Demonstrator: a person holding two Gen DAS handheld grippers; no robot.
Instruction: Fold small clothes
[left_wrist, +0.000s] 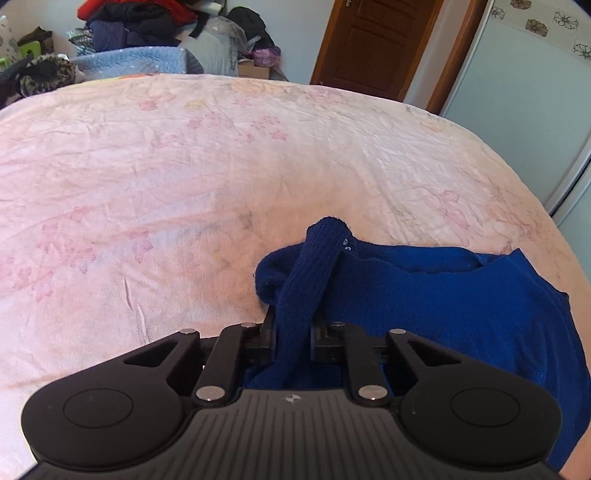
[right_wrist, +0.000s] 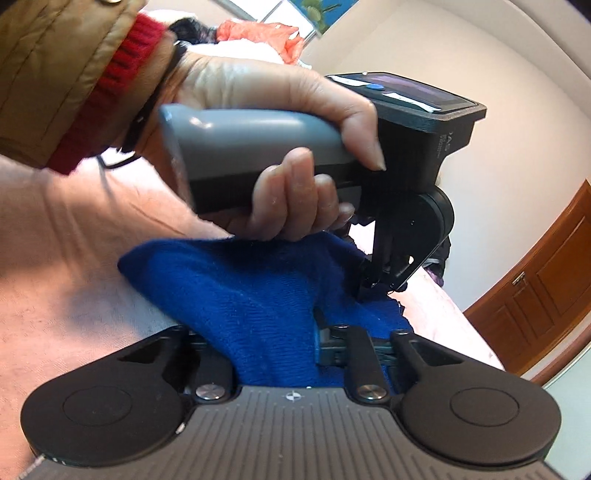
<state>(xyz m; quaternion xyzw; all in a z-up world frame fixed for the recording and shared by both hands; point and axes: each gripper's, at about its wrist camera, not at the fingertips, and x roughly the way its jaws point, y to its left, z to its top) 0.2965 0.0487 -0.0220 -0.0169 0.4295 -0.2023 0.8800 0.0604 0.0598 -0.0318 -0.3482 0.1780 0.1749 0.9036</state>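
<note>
Tongs both clamped: my left gripper (left_wrist: 293, 332) pinches the blue knit garment (left_wrist: 443, 295) edge, my right gripper (right_wrist: 273, 343) bites its far side, ready to lift it off the pink bedsheet (left_wrist: 184, 166) for folding.

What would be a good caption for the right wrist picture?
A hand steers the left gripper while the right gripper pinches a blue knitted garment on a pink bedspread.
</note>
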